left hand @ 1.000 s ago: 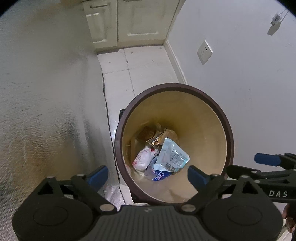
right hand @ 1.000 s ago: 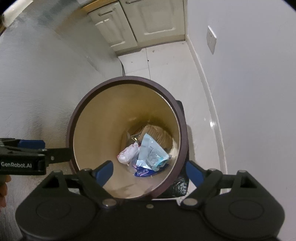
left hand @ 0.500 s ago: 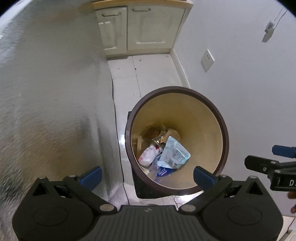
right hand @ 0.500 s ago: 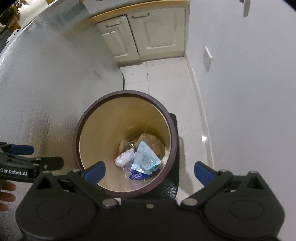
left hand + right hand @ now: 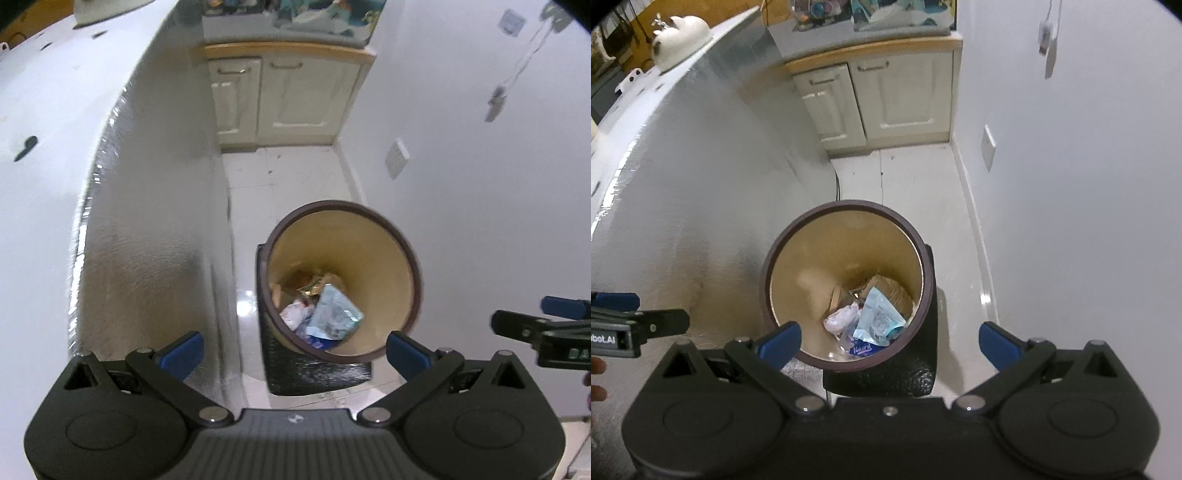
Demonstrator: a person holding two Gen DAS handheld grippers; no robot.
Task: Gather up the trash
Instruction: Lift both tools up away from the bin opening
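While apparently empty, both claws (image 5: 295, 349) (image 5: 890, 343) overlook binned trash (image 5: 866, 319).

White walls (image 5: 1089, 184); cream cabinet (image 5: 886, 99)

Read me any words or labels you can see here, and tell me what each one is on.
"Natural": on the blue wrapper at the bottom of the trash bin.
"bot.AI", start cut off by the frame edge: on the left gripper, seen from the right wrist.
Print on the light blue packet: too small to read.
Lettering on the right gripper, seen from the left wrist: blurred, unreadable.
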